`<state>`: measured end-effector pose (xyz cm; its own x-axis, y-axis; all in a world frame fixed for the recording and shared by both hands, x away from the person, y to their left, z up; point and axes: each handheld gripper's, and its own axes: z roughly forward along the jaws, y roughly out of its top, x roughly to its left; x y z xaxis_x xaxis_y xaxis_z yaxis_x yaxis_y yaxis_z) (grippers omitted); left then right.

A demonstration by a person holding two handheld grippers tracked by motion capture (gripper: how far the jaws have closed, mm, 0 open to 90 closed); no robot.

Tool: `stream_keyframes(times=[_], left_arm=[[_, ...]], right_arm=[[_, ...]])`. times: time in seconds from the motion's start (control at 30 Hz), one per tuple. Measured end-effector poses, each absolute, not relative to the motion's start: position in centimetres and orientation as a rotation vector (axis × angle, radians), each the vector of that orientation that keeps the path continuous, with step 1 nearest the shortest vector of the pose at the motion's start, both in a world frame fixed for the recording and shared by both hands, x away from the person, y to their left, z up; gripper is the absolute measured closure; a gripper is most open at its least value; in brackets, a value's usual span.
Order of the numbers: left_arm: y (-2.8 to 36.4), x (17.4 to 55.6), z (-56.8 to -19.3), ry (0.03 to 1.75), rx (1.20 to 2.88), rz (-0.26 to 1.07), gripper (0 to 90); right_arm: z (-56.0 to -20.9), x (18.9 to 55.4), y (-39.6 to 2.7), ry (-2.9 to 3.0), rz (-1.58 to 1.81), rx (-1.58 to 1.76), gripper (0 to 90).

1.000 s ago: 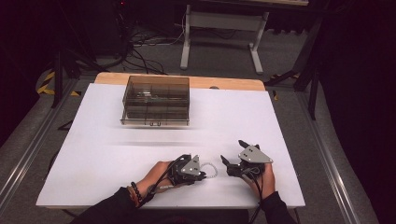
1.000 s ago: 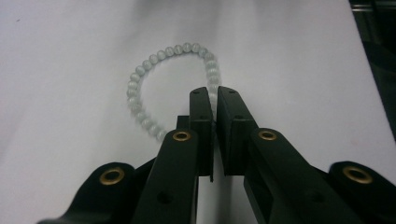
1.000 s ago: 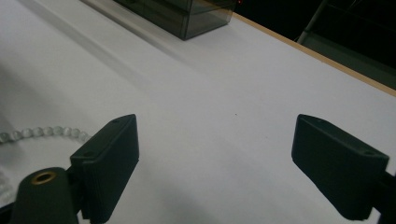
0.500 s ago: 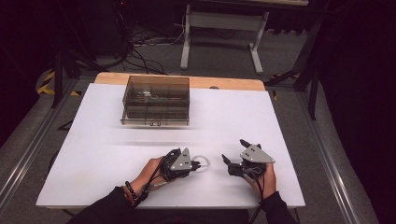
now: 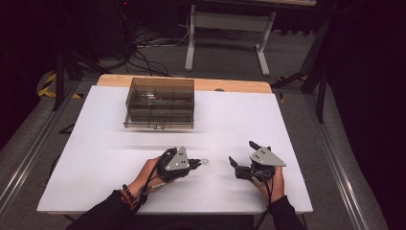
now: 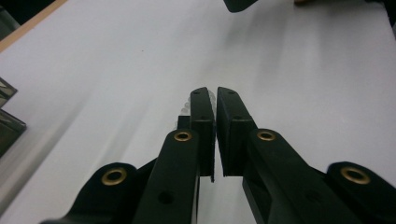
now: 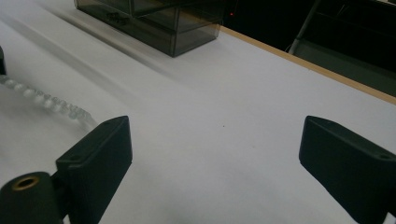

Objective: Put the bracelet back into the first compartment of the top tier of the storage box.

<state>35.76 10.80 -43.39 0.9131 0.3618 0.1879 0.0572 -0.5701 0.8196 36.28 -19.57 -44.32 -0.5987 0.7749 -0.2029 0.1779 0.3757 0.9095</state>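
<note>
**Left claw pinches a clear beaded strip; right claw stands wide**

The left claw (image 5: 194,164) is nearly closed on a small clear plastic strip with a beaded, bumpy edge (image 6: 187,108), which sticks out past the tips toward the right claw (image 5: 243,159) and hangs just above the white worktop (image 5: 95,143). The right claw, near it but apart, has its jaws spread wide with nothing between them. From its own camera the strip (image 7: 46,100) shows at the far left. I count one strip, two claws and one smoky transparent plastic drawer box (image 5: 160,103), well apart at the back. Since a second ago the left hand has drifted leftward, away from the right one, which has stayed put.
</note>
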Motion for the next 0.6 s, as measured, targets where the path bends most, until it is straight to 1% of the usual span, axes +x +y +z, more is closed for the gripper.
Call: stream_keyframes(times=[0.17,0.47,0.6], left_arm=[[11.03,35.83,-43.29,0.305,2.129,0.412,86.1],[11.18,35.88,-43.23,0.325,2.104,0.458,86.1],[11.25,35.95,-43.27,0.325,2.108,0.449,86.1]], right_arm=[[-44.19,36.28,-19.76,1.994,1.232,0.825,10.0],[-44.18,36.42,-19.41,2.012,1.254,0.804,7.0],[-44.13,36.46,-19.47,2.004,1.257,0.797,7.1]])
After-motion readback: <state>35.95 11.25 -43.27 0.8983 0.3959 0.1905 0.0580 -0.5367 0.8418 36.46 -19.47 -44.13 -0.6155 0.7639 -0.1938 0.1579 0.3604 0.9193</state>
